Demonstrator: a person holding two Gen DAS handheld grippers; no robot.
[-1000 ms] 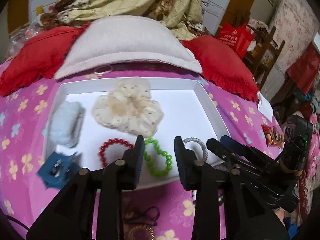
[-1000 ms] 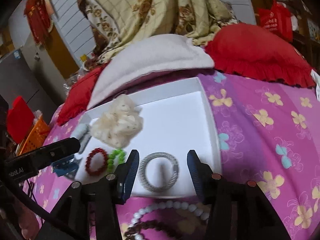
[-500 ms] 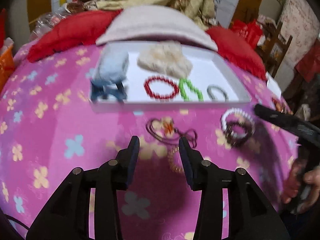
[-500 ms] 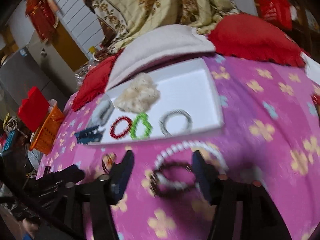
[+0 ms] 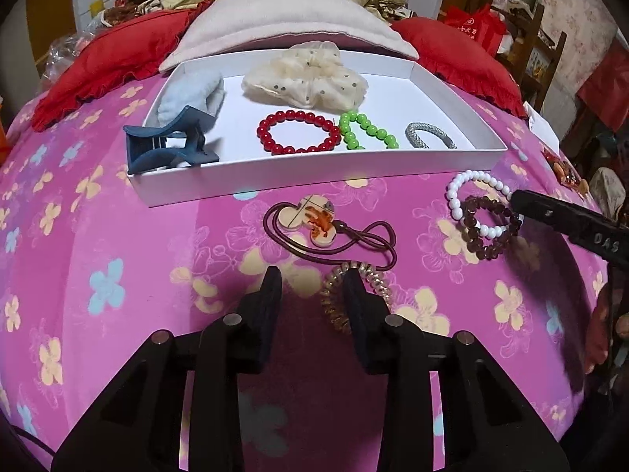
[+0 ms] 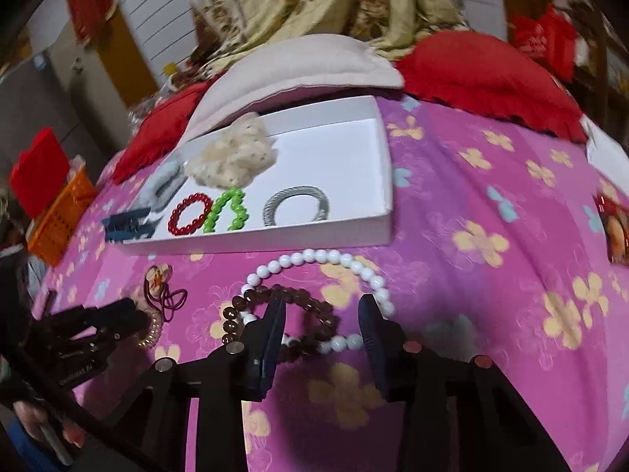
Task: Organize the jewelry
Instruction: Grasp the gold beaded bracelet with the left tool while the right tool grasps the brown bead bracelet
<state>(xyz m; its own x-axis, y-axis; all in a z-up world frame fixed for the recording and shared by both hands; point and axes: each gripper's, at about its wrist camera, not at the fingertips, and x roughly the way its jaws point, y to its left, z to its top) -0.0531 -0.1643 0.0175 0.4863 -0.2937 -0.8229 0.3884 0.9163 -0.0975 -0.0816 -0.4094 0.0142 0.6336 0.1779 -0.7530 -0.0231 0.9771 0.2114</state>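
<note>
Hovering low over the pink bedspread [image 5: 118, 259], the left tongs [image 5: 312, 287] have just been closing; their pads straddle the edge of the amber spiral tie [image 5: 338, 314] without pinching it, likely lining up a pick. Just beyond lies the brown cord charm [image 5: 314, 220], then the white tray [image 5: 314, 173] already holding sorted pieces. Rightward, the right tongs [image 6: 320, 306], also just closing but not yet clamped, bracket the dark bead bracelet [image 6: 314, 314] overlapping the white bead bracelet [image 6: 334, 257].

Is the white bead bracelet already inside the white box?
No, the white bead bracelet lies on the pink bedspread in front of the white box.
</note>
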